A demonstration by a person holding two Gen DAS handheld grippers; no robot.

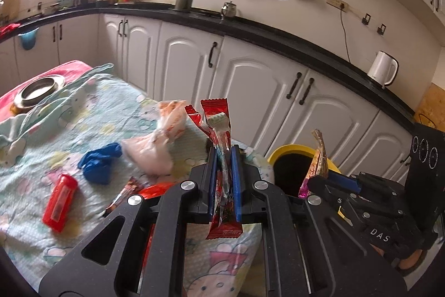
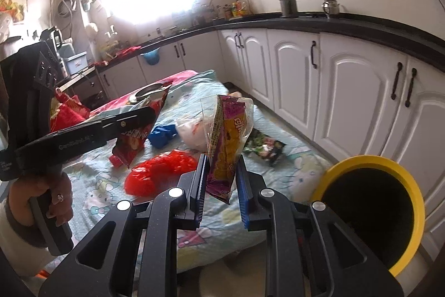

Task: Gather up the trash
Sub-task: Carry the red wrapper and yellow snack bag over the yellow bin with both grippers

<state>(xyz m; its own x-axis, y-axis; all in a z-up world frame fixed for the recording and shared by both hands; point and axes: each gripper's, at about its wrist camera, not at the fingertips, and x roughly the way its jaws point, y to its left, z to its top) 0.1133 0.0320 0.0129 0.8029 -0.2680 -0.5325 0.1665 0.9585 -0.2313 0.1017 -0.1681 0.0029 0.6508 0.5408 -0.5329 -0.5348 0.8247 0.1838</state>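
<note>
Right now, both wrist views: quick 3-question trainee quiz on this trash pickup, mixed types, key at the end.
1. True or false: the left gripper holds a red wrapper.
2. What does the right gripper hold? A) blue glove B) yellow-purple snack bag C) red lighter
3. What colour is the bin rim?

Key: 1 true; 2 B; 3 yellow.

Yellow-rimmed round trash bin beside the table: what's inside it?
Nothing can be made out. The yellow-rimmed round trash bin shows only a dark interior in both views; its bottom is lost in shadow.
</note>
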